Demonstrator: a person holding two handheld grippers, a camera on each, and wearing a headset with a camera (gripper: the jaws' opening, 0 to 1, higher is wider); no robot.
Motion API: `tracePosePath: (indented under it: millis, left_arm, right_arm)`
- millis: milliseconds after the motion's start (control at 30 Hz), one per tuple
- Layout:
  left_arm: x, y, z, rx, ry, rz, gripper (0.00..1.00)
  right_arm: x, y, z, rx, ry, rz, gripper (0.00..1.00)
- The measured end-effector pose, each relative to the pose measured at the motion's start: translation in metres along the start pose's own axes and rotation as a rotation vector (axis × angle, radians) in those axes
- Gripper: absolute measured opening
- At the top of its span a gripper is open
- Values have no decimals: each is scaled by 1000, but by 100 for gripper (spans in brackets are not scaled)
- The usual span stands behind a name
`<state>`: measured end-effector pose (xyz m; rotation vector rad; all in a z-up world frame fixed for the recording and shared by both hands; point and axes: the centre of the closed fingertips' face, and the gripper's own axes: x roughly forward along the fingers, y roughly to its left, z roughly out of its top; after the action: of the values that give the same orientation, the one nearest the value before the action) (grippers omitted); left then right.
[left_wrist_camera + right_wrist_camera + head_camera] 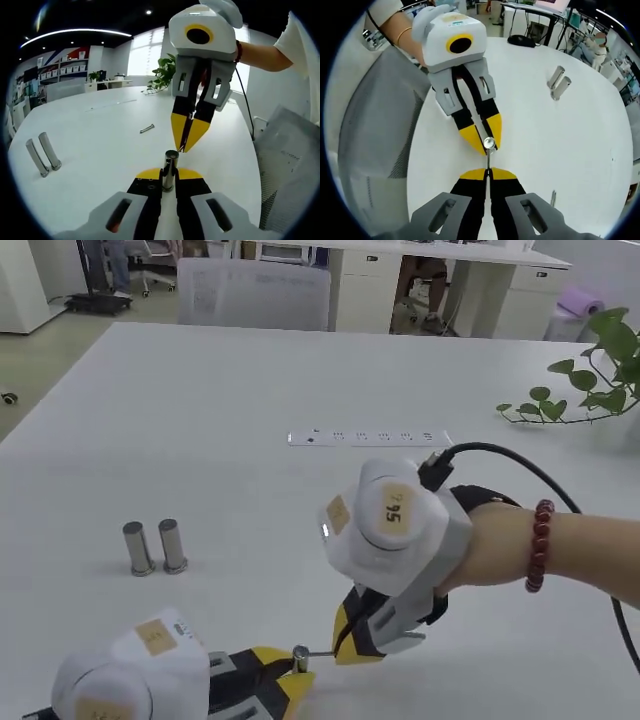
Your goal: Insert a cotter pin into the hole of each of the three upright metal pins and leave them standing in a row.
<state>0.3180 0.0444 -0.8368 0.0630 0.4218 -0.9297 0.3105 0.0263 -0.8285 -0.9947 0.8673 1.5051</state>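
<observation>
My left gripper is shut on an upright metal pin, low at the table's near edge. My right gripper is shut on a thin cotter pin, whose tip reaches the top of that held metal pin. In the head view the right gripper points left at the pin from close by, with the cotter pin lying level between them. Two more metal pins stand side by side to the left. A loose cotter pin lies on the white table.
A white power strip lies mid-table, and a green plant trails in at the far right. A grey chair back stands behind the far edge. The right gripper's black cable arcs over the person's wrist.
</observation>
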Motion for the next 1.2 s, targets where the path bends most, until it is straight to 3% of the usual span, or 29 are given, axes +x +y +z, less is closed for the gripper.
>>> tracePosePath:
  millis: [700, 1200]
  left_arm:
    - [0, 0, 0, 0, 3, -5, 7]
    - [0, -2, 0, 28, 20, -5, 7]
  right_arm:
    - [-5, -1, -1, -24, 51, -2, 2]
    - [-8, 1, 0, -40, 126, 14, 3]
